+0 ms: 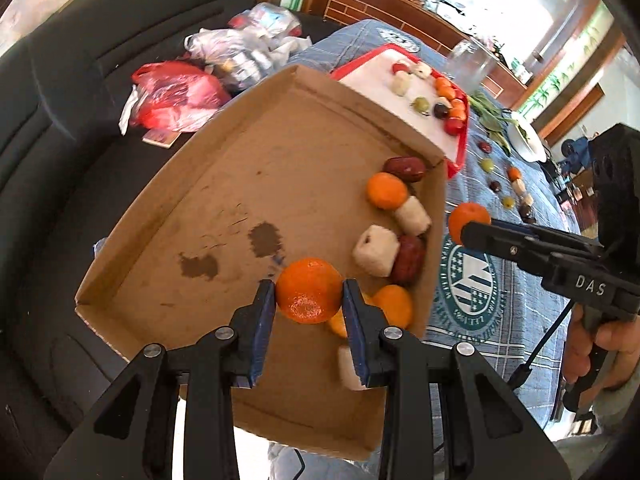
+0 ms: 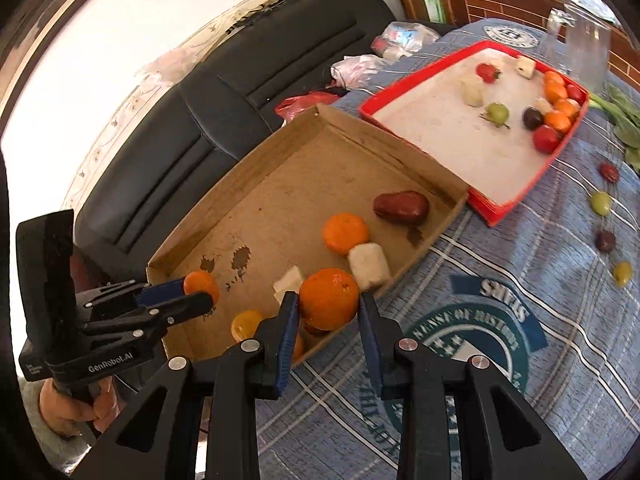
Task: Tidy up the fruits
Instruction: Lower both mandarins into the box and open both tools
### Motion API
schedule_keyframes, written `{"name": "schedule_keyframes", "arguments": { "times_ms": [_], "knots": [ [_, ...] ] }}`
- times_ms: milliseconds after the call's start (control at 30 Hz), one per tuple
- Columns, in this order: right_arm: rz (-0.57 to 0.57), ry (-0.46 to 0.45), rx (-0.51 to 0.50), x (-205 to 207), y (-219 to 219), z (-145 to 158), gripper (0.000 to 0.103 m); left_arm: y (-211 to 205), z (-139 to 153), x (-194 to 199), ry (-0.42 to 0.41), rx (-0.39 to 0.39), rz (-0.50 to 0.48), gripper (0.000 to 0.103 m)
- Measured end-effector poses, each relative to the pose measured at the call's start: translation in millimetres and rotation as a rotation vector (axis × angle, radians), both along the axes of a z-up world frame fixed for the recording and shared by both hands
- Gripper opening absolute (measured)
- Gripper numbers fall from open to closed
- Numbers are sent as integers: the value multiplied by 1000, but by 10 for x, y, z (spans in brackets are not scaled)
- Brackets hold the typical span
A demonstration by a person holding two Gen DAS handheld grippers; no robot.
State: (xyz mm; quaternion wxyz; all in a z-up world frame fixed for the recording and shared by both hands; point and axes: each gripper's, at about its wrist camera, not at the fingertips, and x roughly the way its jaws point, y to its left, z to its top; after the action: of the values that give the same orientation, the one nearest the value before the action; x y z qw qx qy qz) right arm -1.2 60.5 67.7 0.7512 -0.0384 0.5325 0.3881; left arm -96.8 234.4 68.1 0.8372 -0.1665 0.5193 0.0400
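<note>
Left wrist view: your left gripper (image 1: 309,298) is clamping an orange (image 1: 309,290) between both pads, holding it over the near end of the cardboard tray (image 1: 224,184). Your right gripper (image 1: 466,226) is sitting off to the right, past the tray wall, pinching a second orange (image 1: 466,216) above the blue cloth (image 1: 500,320).

Right wrist view: your right gripper (image 2: 328,308) is squeezing its orange (image 2: 329,298) at the tray's near wall. Your left gripper (image 2: 196,290) is holding its orange (image 2: 202,284) above the tray's left corner. The red tray (image 2: 496,216) is lying beyond.
</note>
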Motion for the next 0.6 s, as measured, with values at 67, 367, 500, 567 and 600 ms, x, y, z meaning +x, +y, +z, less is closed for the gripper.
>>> {"name": "schedule_keyframes", "arguments": {
  "times_ms": [67,367,500,567,600],
  "knots": [
    [16,-1,-7,12,105,-19,30,17,-24,-16,3,0,1,32],
    [92,-24,-71,59,598,-149,30,106,-159,49,27,7,3,32],
    [117,-33,-100,111,794,-243,30,151,-206,112,35,10,1,32],
    [131,-35,-110,132,859,-285,30,159,-224,132,39,11,-3,32],
    [135,-37,-119,144,889,-310,30,161,-231,136,41,11,-5,32]
  ]
}}
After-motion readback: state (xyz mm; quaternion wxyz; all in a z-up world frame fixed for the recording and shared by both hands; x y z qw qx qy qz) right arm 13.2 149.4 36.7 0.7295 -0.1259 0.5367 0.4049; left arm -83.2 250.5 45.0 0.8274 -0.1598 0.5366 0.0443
